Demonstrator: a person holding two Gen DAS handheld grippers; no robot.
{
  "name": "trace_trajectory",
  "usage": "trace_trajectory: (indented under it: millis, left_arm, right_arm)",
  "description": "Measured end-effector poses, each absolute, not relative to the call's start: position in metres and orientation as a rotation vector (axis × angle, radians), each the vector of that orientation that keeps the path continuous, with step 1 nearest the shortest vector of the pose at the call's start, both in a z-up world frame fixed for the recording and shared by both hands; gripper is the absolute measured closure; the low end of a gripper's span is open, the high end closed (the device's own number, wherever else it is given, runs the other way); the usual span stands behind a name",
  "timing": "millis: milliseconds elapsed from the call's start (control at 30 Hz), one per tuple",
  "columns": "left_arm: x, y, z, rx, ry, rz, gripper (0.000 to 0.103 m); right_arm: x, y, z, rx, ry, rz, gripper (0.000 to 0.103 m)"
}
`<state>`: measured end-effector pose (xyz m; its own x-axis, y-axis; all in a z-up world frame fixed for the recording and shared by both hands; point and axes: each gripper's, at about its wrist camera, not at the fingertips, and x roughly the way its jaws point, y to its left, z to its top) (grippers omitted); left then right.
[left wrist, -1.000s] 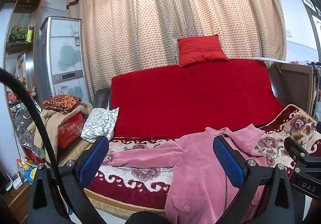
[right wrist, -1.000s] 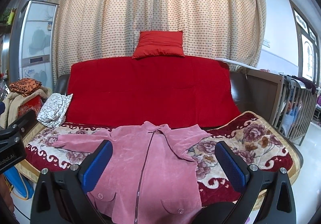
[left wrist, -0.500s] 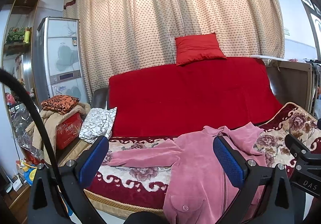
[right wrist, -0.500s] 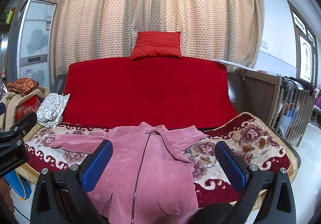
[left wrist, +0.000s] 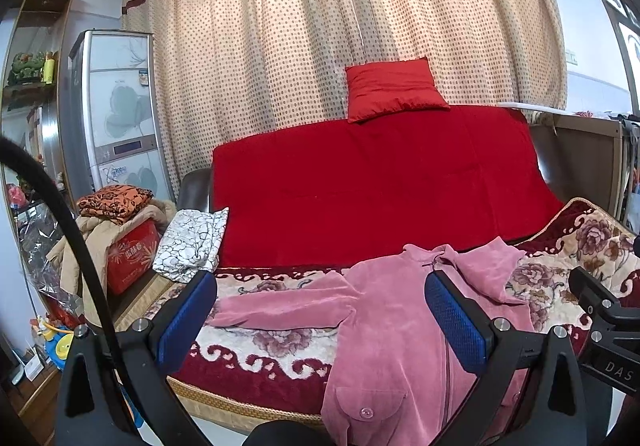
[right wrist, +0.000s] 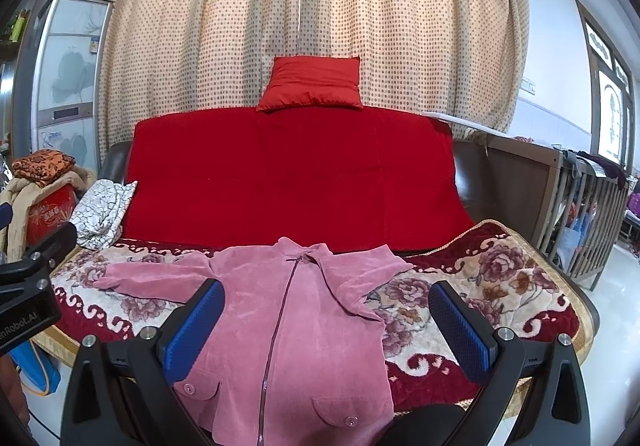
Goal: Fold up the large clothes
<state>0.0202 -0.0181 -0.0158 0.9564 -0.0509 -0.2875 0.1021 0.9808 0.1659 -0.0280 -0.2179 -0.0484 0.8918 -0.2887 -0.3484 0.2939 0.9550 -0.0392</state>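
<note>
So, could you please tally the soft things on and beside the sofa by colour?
Pink: 1, the pink jacket, spread flat, zipped up.
Red: 2, the red cushion and the red throw.
Black-and-white: 1, the patterned cloth bundle.
Orange-and-black: 1, the folded orange cloth.
Floral: 1, the floral blanket covering the seat.
Total: 6.

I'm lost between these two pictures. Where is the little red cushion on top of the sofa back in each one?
Left wrist view: the red cushion sits right of centre, on the sofa back against the curtain.
Right wrist view: the red cushion sits near the middle, slightly left.
Shared landmark: the pink jacket spread on the seat below it.
</note>
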Motion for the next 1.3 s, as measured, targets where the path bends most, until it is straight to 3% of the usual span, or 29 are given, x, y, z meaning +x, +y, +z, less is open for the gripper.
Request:
trace_trajectory:
  millis: [567, 700, 833, 967, 1200, 1300]
  left_arm:
    - [0.066, -0.045, -0.036, 0.195, 0.352, -0.104, 0.0]
    - [0.112, -0.057, -0.061, 0.189, 0.441, -0.154, 0.0]
    - [0.192, -0.078, -0.12, 0.211, 0.622, -0.185, 0.0]
    - [0.264, -0.101, -0.186, 0.265, 0.774, -0.152, 0.0]
    - [0.312, -0.13, -0.228, 0.285, 0.809, -0.183, 0.0]
    - [0.323, -0.134, -0.246, 0.308, 0.837, -0.197, 0.0]
  right_arm:
    - [0.004, -0.236, -0.062, 0.014, 0.409, -0.318, 0.0]
    - [0.025, -0.256, -0.071, 0.036, 0.427, -0.29, 0.0]
    - [0.062, -0.312, -0.086, 0.149, 0.456, -0.187, 0.0]
    - [0.124, -0.399, -0.125, 0.378, 0.542, -0.078, 0.0]
    - [0.23, -0.516, -0.219, 0.712, 0.655, -0.079, 0.001]
    - [0.271, -0.557, -0.254, 0.903, 0.654, -0.042, 0.009]
